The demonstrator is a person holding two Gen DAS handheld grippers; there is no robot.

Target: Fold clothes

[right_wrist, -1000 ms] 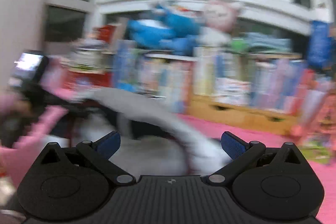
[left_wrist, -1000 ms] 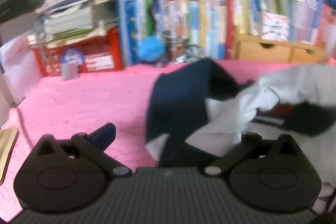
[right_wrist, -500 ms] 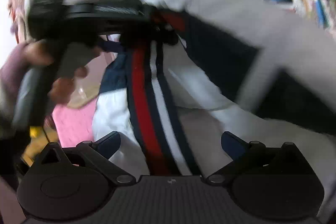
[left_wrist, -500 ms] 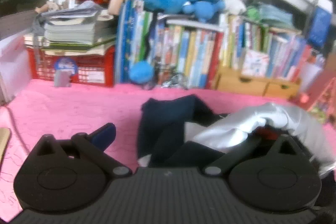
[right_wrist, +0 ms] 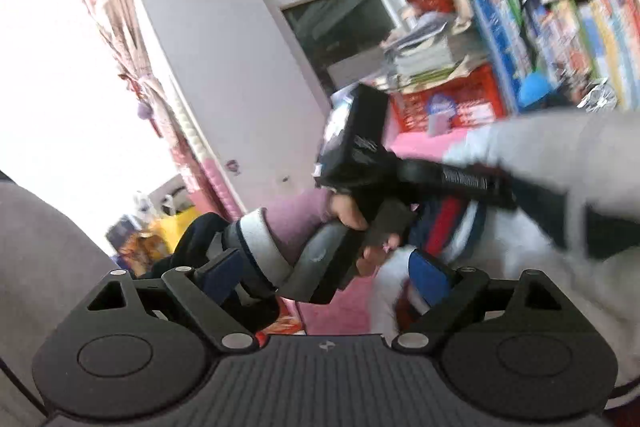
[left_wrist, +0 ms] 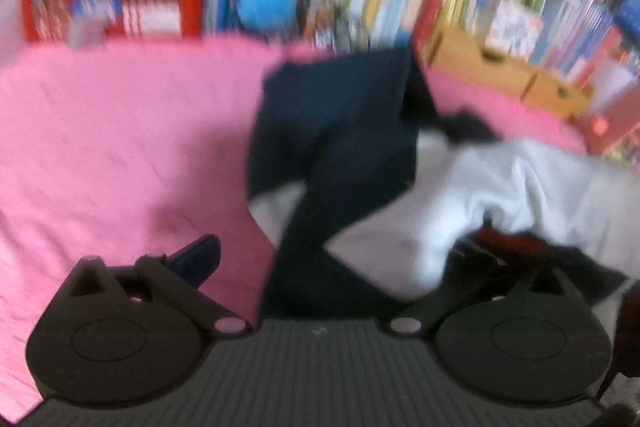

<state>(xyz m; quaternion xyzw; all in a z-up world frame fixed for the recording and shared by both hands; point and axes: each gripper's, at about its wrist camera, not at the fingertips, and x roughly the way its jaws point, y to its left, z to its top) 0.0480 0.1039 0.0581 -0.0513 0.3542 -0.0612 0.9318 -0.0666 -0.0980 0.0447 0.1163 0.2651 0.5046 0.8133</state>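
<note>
Soft navy-and-white jacket (left_wrist: 400, 187) rumpled on pink quilt (left_wrist: 120, 147); my left gripper (left_wrist: 332, 255) and right gripper (right_wrist: 328, 267) gape wide, holding nothing.

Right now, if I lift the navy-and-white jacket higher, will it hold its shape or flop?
Probably flop: the jacket already sags in soft folds on the pink cover. It drapes over the left tool, so it looks light. Its smooth fabric may slip.

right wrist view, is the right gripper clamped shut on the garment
No, the right gripper stands open, its two blue fingers wide apart with nothing between them, and the garment hangs beyond.
</note>
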